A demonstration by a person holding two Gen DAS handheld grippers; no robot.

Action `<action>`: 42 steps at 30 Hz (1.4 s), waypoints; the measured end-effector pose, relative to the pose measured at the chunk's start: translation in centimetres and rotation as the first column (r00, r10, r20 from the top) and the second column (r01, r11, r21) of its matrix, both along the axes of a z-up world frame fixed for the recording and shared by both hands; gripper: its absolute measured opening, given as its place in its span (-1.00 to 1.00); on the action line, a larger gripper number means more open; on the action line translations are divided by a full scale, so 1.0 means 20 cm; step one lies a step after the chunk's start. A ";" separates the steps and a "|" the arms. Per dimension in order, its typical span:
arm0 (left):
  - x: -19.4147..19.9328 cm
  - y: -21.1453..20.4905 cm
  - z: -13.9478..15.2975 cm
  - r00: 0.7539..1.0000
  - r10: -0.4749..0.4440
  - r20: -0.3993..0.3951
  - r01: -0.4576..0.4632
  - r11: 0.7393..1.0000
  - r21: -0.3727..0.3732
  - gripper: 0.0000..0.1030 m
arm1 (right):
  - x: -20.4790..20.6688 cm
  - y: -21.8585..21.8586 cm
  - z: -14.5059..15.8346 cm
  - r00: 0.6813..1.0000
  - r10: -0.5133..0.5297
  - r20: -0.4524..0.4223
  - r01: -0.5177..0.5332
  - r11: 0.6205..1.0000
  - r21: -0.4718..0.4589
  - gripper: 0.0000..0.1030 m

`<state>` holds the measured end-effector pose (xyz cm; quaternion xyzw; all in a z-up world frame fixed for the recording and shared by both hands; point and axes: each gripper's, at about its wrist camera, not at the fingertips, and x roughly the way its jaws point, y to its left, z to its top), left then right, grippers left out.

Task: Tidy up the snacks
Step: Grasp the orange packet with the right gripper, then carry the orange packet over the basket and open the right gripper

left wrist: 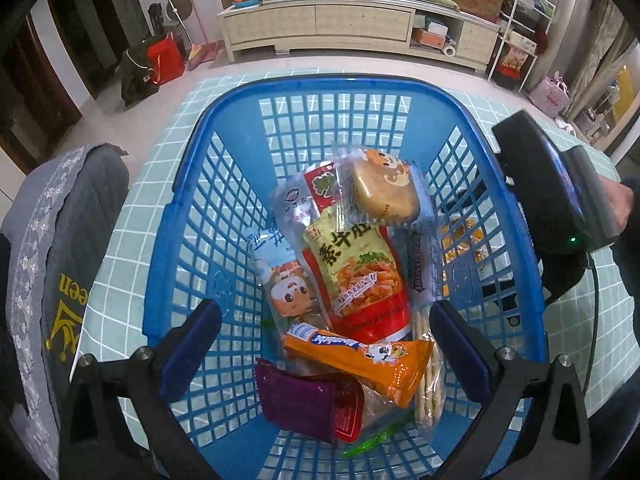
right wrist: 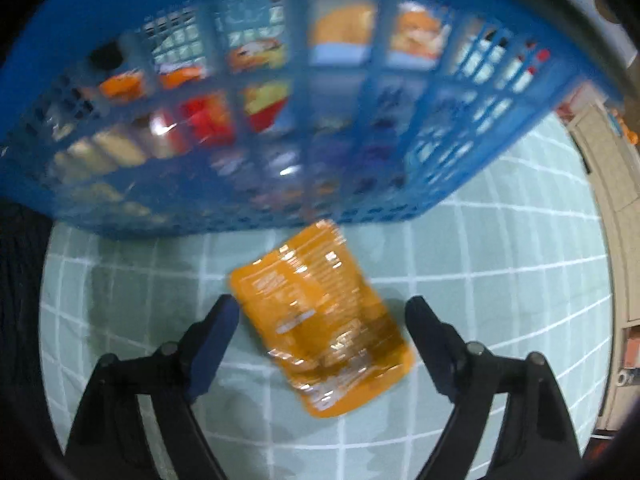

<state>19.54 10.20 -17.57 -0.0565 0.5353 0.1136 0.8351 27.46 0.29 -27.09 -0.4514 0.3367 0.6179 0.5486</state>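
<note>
The jaws of the left gripper [left wrist: 326,354] stand spread above the near end of a blue basket [left wrist: 424,92], pinching nothing. Directly below them in the basket lie a purple packet [left wrist: 296,400] and an orange wrapper with a cartoon cow [left wrist: 360,360]; past these sit a red and yellow pouch [left wrist: 360,276], a pale blue packet with a cartoon child [left wrist: 284,276] and, toward the basket's far end, a wrapped round bun [left wrist: 384,192]. The basket stands on a surface covered in a pale green checked cloth [left wrist: 168,120], and a grey chair cover [left wrist: 60,216] shows beyond the surface's left edge. The jaws of the right gripper [right wrist: 322,316] are also spread, with an orange snack pouch [right wrist: 320,320] lying flat on the cloth between them; the left one sits just at the pouch's edge, the right one clear of it. The pouch's far end reaches close to the basket's outer wall, and the right wrist view is blurred.
</note>
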 end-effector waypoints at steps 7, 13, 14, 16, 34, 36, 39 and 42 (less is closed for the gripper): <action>0.00 0.02 -0.01 1.000 0.015 0.003 -0.015 1.000 -0.023 1.00 | -0.01 0.06 -0.01 0.997 0.045 -0.065 -0.045 0.999 0.000 0.72; -0.01 0.01 0.00 1.000 0.006 0.005 -0.006 1.000 -0.004 1.00 | -0.04 0.00 0.00 0.996 0.028 -0.090 -0.023 0.998 0.053 0.02; -0.01 0.00 0.01 1.000 0.003 0.005 -0.003 1.000 -0.001 1.00 | -0.04 -0.01 -0.01 0.995 0.025 -0.096 -0.020 0.998 0.054 -0.07; -0.01 0.00 0.01 1.000 0.003 0.008 -0.003 1.000 0.008 1.00 | -0.06 -0.03 -0.01 0.996 0.022 -0.088 -0.017 0.998 0.055 -0.24; -0.16 -0.07 0.07 0.993 -0.052 0.104 0.051 0.999 0.014 1.00 | -0.41 -0.16 0.16 0.991 -0.132 0.005 0.131 0.987 0.090 -0.61; -0.19 -0.08 0.11 0.989 -0.064 0.131 0.062 0.998 0.017 1.00 | -0.46 -0.15 0.22 0.990 -0.138 0.022 0.135 0.986 0.093 -0.61; -0.23 -0.07 0.17 0.983 -0.076 0.168 0.073 0.997 0.025 1.00 | -0.52 -0.14 0.29 0.988 -0.146 0.059 0.141 0.986 0.086 -0.61; -0.27 -0.07 0.23 0.976 -0.094 0.195 0.088 0.995 0.038 1.00 | -0.63 -0.15 0.41 0.983 -0.160 0.090 0.151 0.984 0.100 -0.61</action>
